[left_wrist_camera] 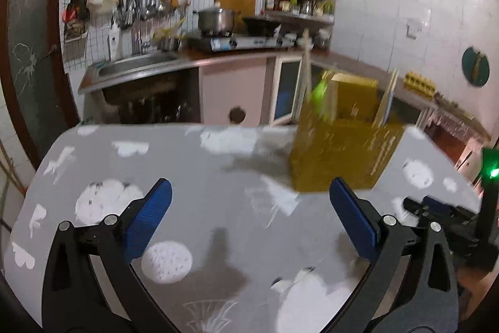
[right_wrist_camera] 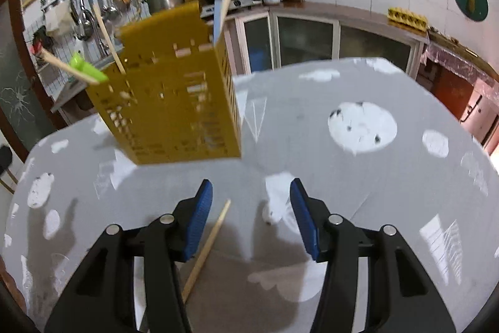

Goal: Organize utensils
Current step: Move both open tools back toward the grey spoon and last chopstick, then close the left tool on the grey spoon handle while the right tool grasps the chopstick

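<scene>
Grey patterned cloth was seen covering the table (left_wrist_camera: pixel 218 208) in the left wrist view, with its far edge running just ahead of the kitchen counter (left_wrist_camera: pixel 224 60) and open surface stretching in front of the left gripper (left_wrist_camera: pixel 251 211). Its 2 blue pads were spread wide with nothing between them. A yellow perforated utensil holder (left_wrist_camera: pixel 340 152) was set near the far right edge, blurred, with pale sticks and a green-handled piece (left_wrist_camera: pixel 319 94) rising from it; what they were could not be made out. At the right border a dark shape with a green light was cut off.

From the right wrist view, the holder (right_wrist_camera: pixel 174 102) was seen standing upright at the left of the table (right_wrist_camera: pixel 389 177), well short of its near edge, with wide bare cloth to the right. The right gripper (right_wrist_camera: pixel 251 220) was held partly open, its pads gripping nothing. 1 wooden chopstick (right_wrist_camera: pixel 207 248) was seen lying on the cloth just beside the left pad, its lower end hidden behind the gripper body. Utensils in the holder leaned outward, and their lower ends were hidden inside.
</scene>
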Demonstrator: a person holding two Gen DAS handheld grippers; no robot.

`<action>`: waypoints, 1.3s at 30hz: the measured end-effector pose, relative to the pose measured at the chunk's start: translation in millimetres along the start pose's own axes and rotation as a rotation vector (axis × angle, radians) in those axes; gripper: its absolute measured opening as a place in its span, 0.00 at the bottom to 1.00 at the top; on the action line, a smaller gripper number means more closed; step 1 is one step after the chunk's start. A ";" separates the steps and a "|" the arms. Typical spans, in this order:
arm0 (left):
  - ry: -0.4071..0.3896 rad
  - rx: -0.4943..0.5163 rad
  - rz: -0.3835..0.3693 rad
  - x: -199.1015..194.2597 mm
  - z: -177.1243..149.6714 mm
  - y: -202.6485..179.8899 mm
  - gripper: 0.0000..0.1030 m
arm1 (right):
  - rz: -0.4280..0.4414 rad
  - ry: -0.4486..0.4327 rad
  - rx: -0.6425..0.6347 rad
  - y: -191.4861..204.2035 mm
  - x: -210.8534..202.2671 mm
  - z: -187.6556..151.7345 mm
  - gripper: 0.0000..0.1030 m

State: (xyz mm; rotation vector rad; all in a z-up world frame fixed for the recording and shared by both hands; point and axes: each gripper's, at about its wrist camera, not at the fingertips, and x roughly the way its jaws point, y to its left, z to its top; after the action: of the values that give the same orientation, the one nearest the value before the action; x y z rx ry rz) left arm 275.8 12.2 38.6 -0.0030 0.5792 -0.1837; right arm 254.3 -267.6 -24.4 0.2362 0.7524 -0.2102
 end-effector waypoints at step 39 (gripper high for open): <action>0.300 0.137 -0.135 49.3 -72.5 -109.0 0.95 | -0.010 0.133 0.028 -78.1 3.9 -19.0 0.05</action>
State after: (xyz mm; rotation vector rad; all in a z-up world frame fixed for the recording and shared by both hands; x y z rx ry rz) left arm 258.1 -100.0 -43.0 0.1204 0.8654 -0.3587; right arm 223.6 -336.9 -51.2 0.2756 0.8830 -0.2158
